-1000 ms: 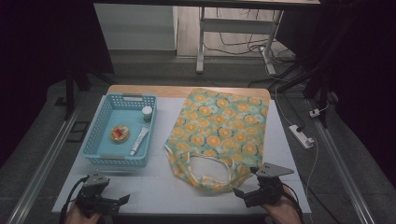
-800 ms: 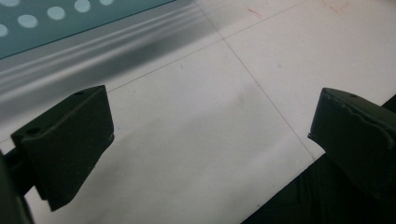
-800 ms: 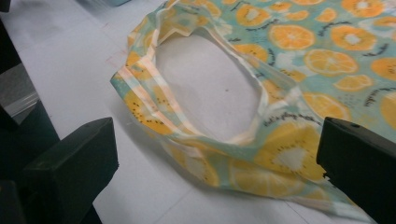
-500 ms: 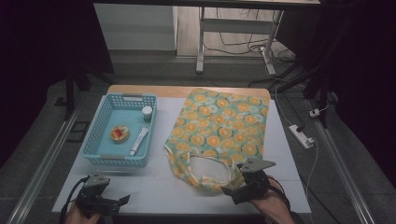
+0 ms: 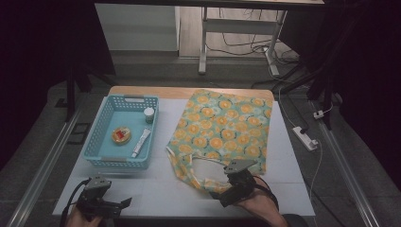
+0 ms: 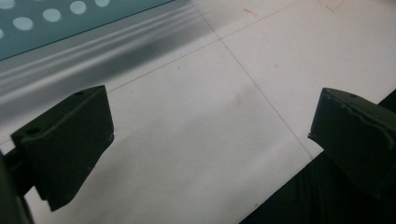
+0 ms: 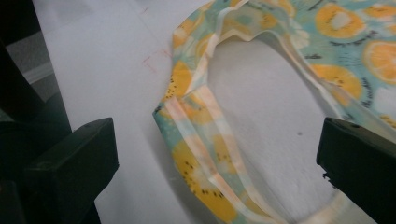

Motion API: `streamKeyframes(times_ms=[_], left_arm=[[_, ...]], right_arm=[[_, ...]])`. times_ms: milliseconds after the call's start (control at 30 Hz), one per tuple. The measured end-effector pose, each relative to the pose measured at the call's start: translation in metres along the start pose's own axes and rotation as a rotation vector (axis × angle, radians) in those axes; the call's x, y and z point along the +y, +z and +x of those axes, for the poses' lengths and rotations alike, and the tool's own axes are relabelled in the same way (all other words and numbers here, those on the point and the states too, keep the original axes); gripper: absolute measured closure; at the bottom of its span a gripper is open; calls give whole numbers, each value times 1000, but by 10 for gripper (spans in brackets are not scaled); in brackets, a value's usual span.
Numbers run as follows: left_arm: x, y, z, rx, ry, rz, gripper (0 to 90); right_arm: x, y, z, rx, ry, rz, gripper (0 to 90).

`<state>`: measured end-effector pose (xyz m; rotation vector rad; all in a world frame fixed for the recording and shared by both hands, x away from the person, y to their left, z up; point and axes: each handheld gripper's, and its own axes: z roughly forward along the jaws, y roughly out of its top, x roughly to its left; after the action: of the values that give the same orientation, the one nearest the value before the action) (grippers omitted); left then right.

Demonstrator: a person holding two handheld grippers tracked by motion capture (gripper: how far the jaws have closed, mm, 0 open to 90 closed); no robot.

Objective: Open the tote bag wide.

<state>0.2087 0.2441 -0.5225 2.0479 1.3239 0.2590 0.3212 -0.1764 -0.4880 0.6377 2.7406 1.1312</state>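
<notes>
Tote bag (image 5: 226, 135): flat on the table's (image 5: 156, 194) right half, handle loop (image 7: 210, 135) toward the person.
Right gripper (image 5: 226, 193): released, jaws straddling the loop.
Left gripper (image 5: 120, 205): released over bare table.
Right gripper view: 2 layered straps.

No readable text, label, brand name or number is found in any view. The tote bag (image 5: 222, 132) is printed with orange slices only, without lettering. Faint red marks are seen on the table (image 7: 154, 60), but they form no legible sign. The small items in the blue basket (image 5: 94, 142) are too small for any wording to be made out.
</notes>
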Motion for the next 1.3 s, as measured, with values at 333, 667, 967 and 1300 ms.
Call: streamKeyframes(times_ms=[333, 667, 967, 1300], left_arm=[[0, 0, 0, 0, 3, 3, 0], [0, 1, -1, 0, 7, 7, 0], [0, 1, -1, -1, 14, 13, 0], [1, 2, -1, -3, 16, 13, 0]], right_arm=[[5, 22, 8, 30, -36, 41, 18], [11, 24, 9, 47, -81, 56, 405], [15, 17, 7, 83, -85, 44, 755], [21, 8, 0, 83, -69, 17, 883]])
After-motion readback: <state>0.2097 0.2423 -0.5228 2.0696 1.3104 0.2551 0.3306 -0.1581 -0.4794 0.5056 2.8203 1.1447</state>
